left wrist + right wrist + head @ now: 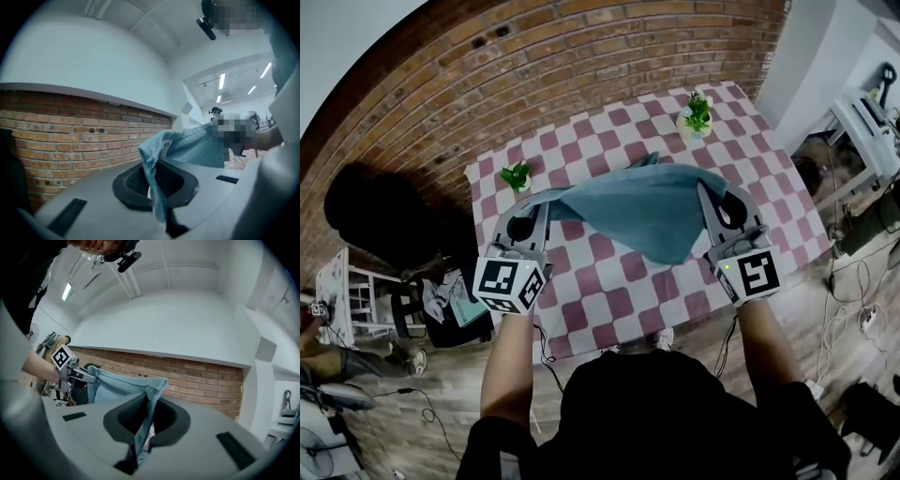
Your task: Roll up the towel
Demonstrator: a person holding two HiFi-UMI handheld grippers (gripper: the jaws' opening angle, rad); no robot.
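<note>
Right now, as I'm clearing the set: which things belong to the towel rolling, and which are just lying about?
In the job: towel, left claw, right claw (both shut on it), checkered table.
Lying about: near potted plant, far potted plant.

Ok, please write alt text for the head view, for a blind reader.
From above: a person holds a blue towel in the air between the left gripper and the right gripper, each shut on one end. Below stands a table with a red-and-white checked cloth and two small potted plants, by a brick wall.
</note>
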